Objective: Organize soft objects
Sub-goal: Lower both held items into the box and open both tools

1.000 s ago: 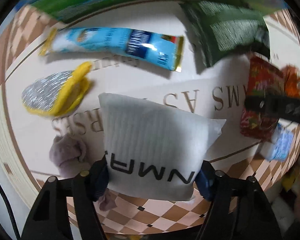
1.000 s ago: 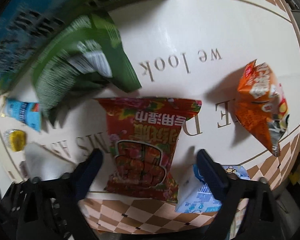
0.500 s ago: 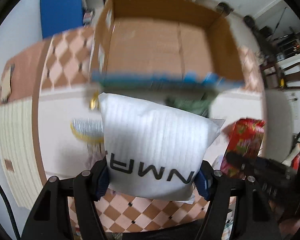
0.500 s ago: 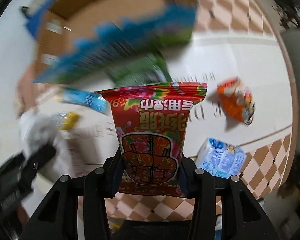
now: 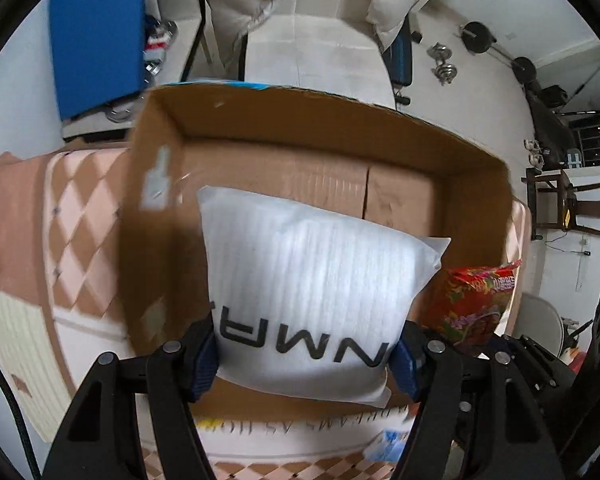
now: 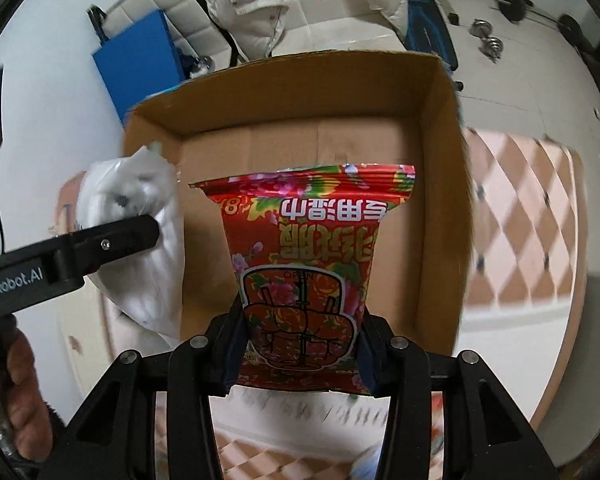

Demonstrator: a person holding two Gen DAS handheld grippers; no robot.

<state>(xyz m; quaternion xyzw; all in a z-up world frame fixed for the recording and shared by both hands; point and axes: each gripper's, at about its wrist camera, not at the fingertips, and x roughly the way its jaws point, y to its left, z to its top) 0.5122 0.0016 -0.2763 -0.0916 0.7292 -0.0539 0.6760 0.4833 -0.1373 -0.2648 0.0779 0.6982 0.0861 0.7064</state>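
My left gripper (image 5: 306, 354) is shut on a white padded pouch (image 5: 312, 280) with black letters and holds it in the air over the open cardboard box (image 5: 160, 152). My right gripper (image 6: 300, 354) is shut on a red flowered snack bag (image 6: 308, 256) and holds it over the same box (image 6: 440, 184). The red bag also shows at the right in the left wrist view (image 5: 474, 300). The white pouch shows at the left in the right wrist view (image 6: 140, 236), held by the left gripper. The box floor shows bare cardboard.
The box stands at the far edge of the round patterned table (image 5: 80, 216). A blue panel (image 5: 96, 32), a white couch with a white jacket (image 5: 300, 12), dumbbells (image 5: 444, 68) and a chair (image 5: 576, 208) lie beyond.
Both grippers have lifted their items off the table and carried them forward over the cardboard box. The right gripper, open a second ago, has shut on the red bag.
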